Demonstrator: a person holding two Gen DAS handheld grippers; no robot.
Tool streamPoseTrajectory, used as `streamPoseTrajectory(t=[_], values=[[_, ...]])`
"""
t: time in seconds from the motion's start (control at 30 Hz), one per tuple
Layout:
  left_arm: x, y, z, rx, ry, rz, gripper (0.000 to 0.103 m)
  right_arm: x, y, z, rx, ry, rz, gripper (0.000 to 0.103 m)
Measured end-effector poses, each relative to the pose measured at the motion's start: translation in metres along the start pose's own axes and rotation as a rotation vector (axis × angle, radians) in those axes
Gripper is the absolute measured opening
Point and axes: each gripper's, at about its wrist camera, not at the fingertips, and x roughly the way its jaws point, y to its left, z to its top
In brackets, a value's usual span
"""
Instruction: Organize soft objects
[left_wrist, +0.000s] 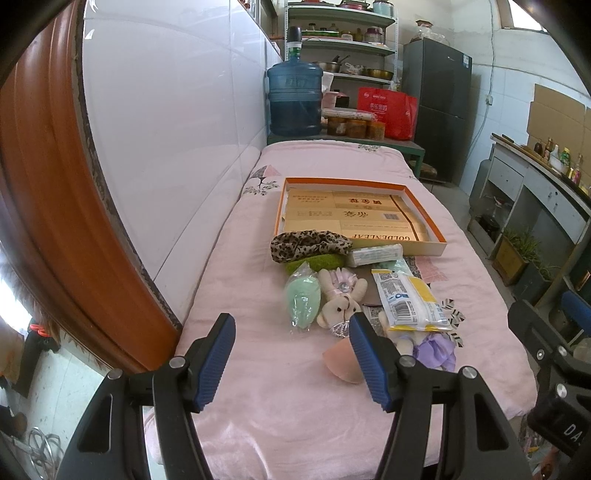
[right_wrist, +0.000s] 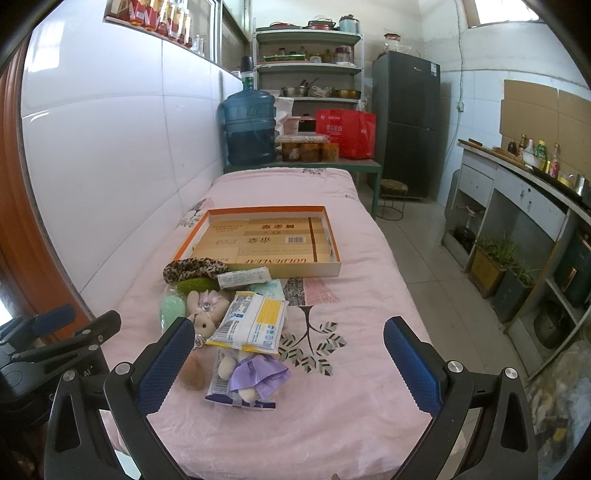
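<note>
A pile of soft things lies on the pink bed cover (left_wrist: 258, 387): a leopard-print scrunchie (left_wrist: 310, 244), a green pad (left_wrist: 317, 263), a mint item in a clear bag (left_wrist: 302, 298), a small plush bunny (left_wrist: 341, 299), a white-and-yellow packet (left_wrist: 410, 299), a purple-dressed doll in a bag (right_wrist: 251, 376) and a peach sponge (left_wrist: 341, 363). An orange-rimmed shallow box (left_wrist: 424, 218) sits behind them. My left gripper (left_wrist: 291, 354) is open above the near cover, just short of the pile. My right gripper (right_wrist: 288, 363) is open, with the doll between its fingers' line of sight.
A white tiled wall (left_wrist: 166, 147) runs along the bed's left side. A blue water jug (left_wrist: 293, 98), jars and a red bag (left_wrist: 388, 110) stand on a bench beyond the bed. Shelves, a dark fridge (right_wrist: 406, 122) and a counter (right_wrist: 517, 206) stand on the right across a tiled floor.
</note>
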Motion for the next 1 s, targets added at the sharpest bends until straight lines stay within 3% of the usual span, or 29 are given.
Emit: streamPoseTrajectory(t=[0.63, 1.0], values=[[0.015, 0.009, -0.005, -0.007, 0.013, -0.003, 0.064, 0.007, 0.005, -0.006, 0.001, 0.019, 0.002, 0.102], [0.054, 0.021, -0.018, -0.018, 0.074, -0.064, 0.064, 0.054, 0.003, -0.011, 0.004, 0.119, 0.038, 0.102]])
